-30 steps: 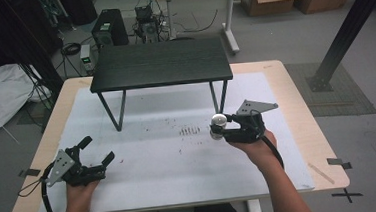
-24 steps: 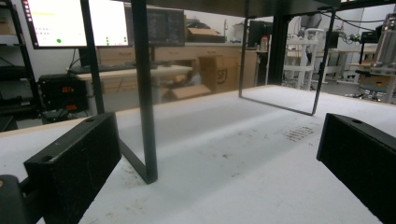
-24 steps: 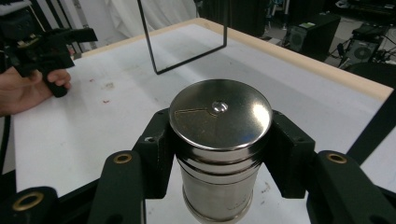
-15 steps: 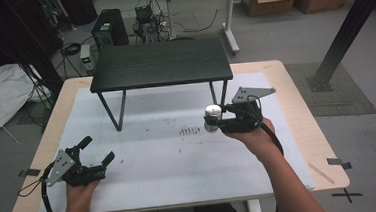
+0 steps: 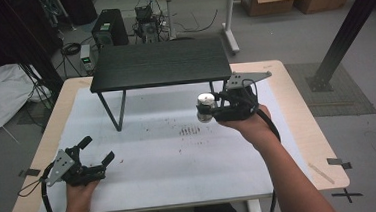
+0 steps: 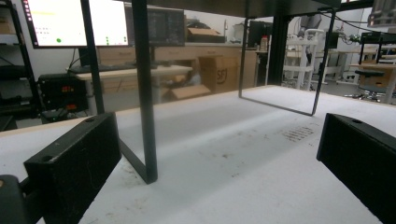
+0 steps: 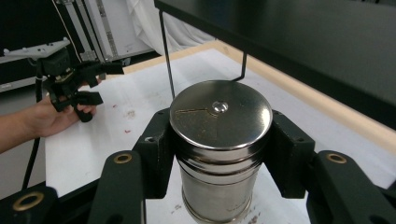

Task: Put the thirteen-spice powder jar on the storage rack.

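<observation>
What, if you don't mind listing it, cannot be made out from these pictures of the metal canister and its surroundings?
- Metal canister: its base, cut off by the right gripper view's bottom edge; its flanks, covered by the right gripper.
- Whether it clears the table: the high view is too small to tell.
- Black shelf: its top, cut off in the left gripper view.

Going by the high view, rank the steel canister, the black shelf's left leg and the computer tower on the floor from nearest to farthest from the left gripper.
From the left gripper, at the table's near left:
1. Shelf's left leg, just beyond it.
2. Steel canister, to the right, held in the right gripper.
3. Computer tower, on the floor beyond the table.
</observation>
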The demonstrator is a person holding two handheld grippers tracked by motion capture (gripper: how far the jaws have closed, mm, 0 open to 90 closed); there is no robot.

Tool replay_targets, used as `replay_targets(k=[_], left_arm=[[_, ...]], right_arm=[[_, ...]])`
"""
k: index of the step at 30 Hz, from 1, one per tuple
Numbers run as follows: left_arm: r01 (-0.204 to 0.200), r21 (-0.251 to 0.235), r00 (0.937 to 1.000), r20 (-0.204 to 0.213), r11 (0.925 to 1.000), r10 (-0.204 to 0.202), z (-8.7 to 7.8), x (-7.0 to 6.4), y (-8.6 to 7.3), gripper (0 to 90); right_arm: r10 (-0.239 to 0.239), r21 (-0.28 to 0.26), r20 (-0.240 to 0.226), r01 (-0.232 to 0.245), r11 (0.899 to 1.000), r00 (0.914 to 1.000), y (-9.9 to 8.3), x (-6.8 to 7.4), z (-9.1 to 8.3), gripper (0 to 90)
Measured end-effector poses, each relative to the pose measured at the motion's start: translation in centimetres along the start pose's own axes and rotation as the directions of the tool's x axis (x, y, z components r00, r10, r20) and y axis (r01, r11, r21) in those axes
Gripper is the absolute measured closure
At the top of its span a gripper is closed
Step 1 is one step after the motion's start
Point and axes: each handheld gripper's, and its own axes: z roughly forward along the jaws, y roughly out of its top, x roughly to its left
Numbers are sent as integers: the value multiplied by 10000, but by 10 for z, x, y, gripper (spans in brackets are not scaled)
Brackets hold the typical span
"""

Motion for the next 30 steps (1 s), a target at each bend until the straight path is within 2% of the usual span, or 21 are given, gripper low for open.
replay_targets(k=[7,13,30], left_arm=[[7,-3,10000,-3,10000,-7,0,0,0,3],[5,-4,10000,0,10000,-5,0,0,0,3],[17,34,10000,6,10000,-17,0,0,0,3]], right_arm=[[-153,-41,-76,152,9999,9999,18,-1,2,489],[-93,-213,-93,91,9997,9999,31,-5,1,489],[-8,-544,244,22,9985,9997,66,-22,4,490]])
